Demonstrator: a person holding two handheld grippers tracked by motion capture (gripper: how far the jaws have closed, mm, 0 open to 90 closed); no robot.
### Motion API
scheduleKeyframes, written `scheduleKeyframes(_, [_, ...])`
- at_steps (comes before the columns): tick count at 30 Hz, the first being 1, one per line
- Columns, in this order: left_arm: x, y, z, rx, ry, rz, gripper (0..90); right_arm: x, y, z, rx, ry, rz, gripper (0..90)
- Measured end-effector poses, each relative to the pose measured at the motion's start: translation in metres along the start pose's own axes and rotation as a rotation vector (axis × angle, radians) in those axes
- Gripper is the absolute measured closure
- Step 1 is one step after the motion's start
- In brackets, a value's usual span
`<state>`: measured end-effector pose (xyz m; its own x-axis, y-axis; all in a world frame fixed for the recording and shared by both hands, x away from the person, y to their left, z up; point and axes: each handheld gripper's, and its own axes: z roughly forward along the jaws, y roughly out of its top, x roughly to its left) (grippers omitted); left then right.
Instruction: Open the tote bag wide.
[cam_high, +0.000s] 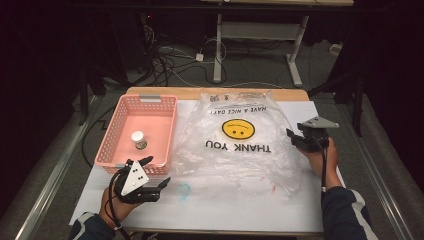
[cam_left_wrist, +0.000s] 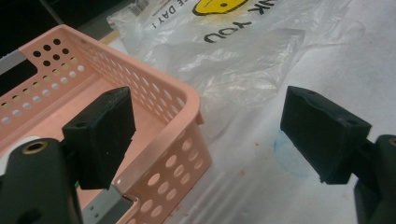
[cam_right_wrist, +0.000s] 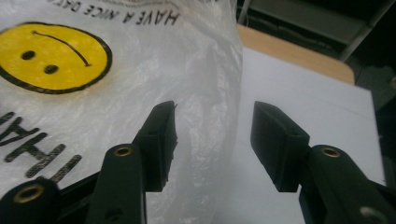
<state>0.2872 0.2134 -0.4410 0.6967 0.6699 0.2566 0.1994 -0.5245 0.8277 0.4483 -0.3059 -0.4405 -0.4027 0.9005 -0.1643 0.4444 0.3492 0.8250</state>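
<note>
A clear plastic bag (cam_high: 235, 150) with a yellow smiley face and "THANK YOU" print lies crumpled across the middle of the table. My right gripper (cam_high: 294, 134) is at the bag's right edge. In the right gripper view its jaws (cam_right_wrist: 212, 109) stand open, with the bag's (cam_right_wrist: 93, 107) edge running up between them and no pad pressing on it. My left gripper (cam_high: 159, 171) rests at the front left, open and holding nothing. Its jaws (cam_left_wrist: 205, 116) straddle the near right corner of a pink perforated basket (cam_left_wrist: 182, 93). The bag (cam_left_wrist: 243, 60) lies beyond them.
The pink basket (cam_high: 111, 131) stands at the left with a small white jar (cam_high: 138, 139) inside. A white sheet (cam_high: 225, 200) covers the table, with a faint blue smudge (cam_high: 183, 191) near the front. Behind the table's wooden back edge (cam_high: 165, 91), cables and desk legs (cam_high: 218, 50) stand on the floor.
</note>
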Motion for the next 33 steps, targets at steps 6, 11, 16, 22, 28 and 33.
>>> scheduleKeyframes(6, [-0.001,-0.001,-0.001,0.007,0.000,0.000,17.0,-0.006,0.000,0.015,0.026,-0.031,0.043,50.9])
scheduleKeyframes(11, [-0.002,0.000,0.001,0.008,-0.003,0.001,17.1,-0.019,0.022,0.025,0.012,-0.043,0.083,50.7])
scheduleKeyframes(16, [-0.001,0.001,0.003,0.002,-0.014,0.000,17.1,-0.024,0.039,0.052,0.072,-0.051,0.086,47.7])
scheduleKeyframes(22, [0.003,-0.001,0.002,-0.007,-0.015,-0.007,17.1,-0.021,0.032,0.084,0.197,-0.030,0.080,57.3])
scheduleKeyframes(28, [0.010,-0.004,-0.008,-0.017,0.020,-0.015,17.1,-0.026,0.022,0.087,0.251,0.050,0.154,87.9])
scheduleKeyframes(33, [0.013,-0.010,-0.015,-0.004,0.039,-0.023,17.2,-0.030,0.015,0.069,0.271,0.068,0.191,89.6])
